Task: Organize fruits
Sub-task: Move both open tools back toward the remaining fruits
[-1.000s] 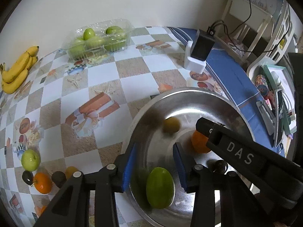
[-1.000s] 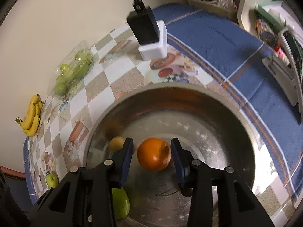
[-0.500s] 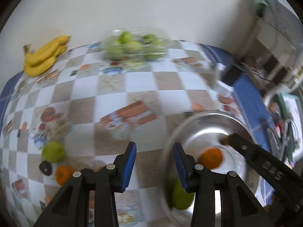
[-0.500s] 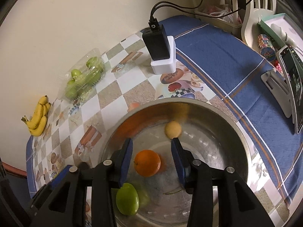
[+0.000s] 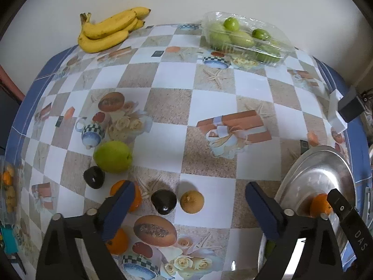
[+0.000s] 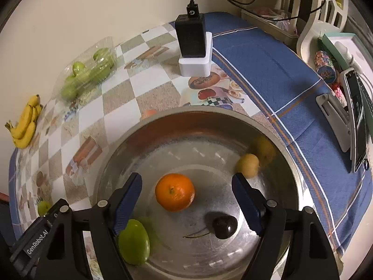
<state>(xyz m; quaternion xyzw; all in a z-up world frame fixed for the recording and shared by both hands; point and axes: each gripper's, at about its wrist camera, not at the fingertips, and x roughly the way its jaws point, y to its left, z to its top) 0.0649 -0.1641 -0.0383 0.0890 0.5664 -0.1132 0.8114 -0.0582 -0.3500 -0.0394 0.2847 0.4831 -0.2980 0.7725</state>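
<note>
A table under a checkered printed cloth (image 5: 209,107) is carrying bananas (image 5: 109,30) at the far left and a clear box of green fruit (image 5: 244,39) at the far right. Nearer, a green apple (image 5: 112,156), two dark fruits (image 5: 163,201), oranges (image 5: 137,198) and a small brown fruit (image 5: 192,201) are lying loose. A steel bowl (image 6: 289,163) is sitting at the near right, with a black-and-white box (image 6: 194,46) standing beyond it.

The left gripper (image 5: 188,200) points steeply down, filling the lower frame, its jaws opening wide with nothing gripped. The right gripper (image 6: 186,191) also points steeply down at lower centre, jaws opening, pads pressing nothing.
</note>
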